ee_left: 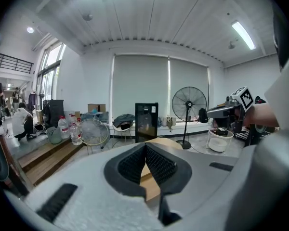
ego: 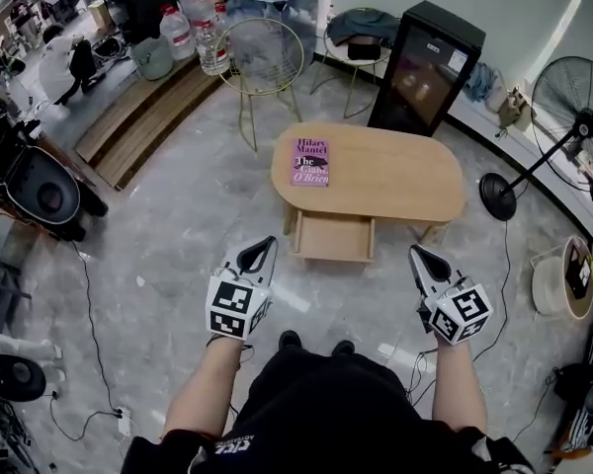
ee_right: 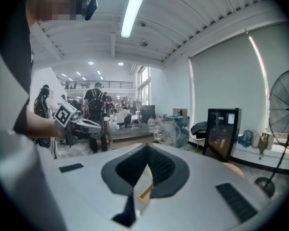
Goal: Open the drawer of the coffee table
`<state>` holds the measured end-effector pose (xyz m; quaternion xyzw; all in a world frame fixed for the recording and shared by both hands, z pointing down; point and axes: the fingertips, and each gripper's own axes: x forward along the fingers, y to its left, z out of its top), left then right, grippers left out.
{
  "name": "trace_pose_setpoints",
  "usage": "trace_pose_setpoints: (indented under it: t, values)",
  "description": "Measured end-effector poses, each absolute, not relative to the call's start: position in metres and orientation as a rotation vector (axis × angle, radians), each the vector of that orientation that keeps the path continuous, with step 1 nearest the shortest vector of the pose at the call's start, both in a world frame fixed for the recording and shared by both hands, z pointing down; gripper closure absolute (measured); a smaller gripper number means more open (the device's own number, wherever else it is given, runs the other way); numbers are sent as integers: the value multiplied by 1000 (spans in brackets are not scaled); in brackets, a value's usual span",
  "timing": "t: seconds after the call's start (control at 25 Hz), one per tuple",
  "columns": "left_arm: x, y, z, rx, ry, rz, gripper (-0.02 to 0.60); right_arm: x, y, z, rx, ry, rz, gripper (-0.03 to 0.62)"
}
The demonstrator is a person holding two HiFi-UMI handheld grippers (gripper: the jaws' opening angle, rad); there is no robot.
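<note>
Below the drawer (ego: 331, 237) in the frame, left gripper (ego: 267, 244) and right gripper (ego: 418, 255) are hovering, jaws shut and empty, risking shoving it inward.

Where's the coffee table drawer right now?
Head view, centre: the drawer sits under the near edge of the coffee table, on the person's side of the purple book.
</note>
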<state>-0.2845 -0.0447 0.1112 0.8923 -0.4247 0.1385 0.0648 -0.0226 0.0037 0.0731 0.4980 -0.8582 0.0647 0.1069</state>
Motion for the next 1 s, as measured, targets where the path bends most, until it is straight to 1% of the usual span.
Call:
trace_pose_setpoints:
  t: [0.16, 0.4, 0.64, 0.8, 0.92, 1.0]
  values:
    - [-282, -57, 85, 2778, -1254, 349, 572, -29, -1, 34, 1582, -2533, 92, 589]
    - [-277, -60, 63, 2775, -1287, 271, 572, -27, 0, 6, 1583, -2523, -42, 591]
    - [-261, -66, 39, 2788, -1339, 283, 572, -12, -11, -13, 1567, -2618, -79, 591]
    - [-256, -65, 31, 2768, -1382, 253, 572, -17, -8, -11, 1470, -2644, -155, 591]
    - [-250, -66, 34, 2738, -1401, 253, 572, -3, -10, -18, 1537, -2602, -218, 592]
    - [-246, -67, 33, 2722, -1420, 239, 572, 6, -11, -20, 1569, -2618, -190, 592]
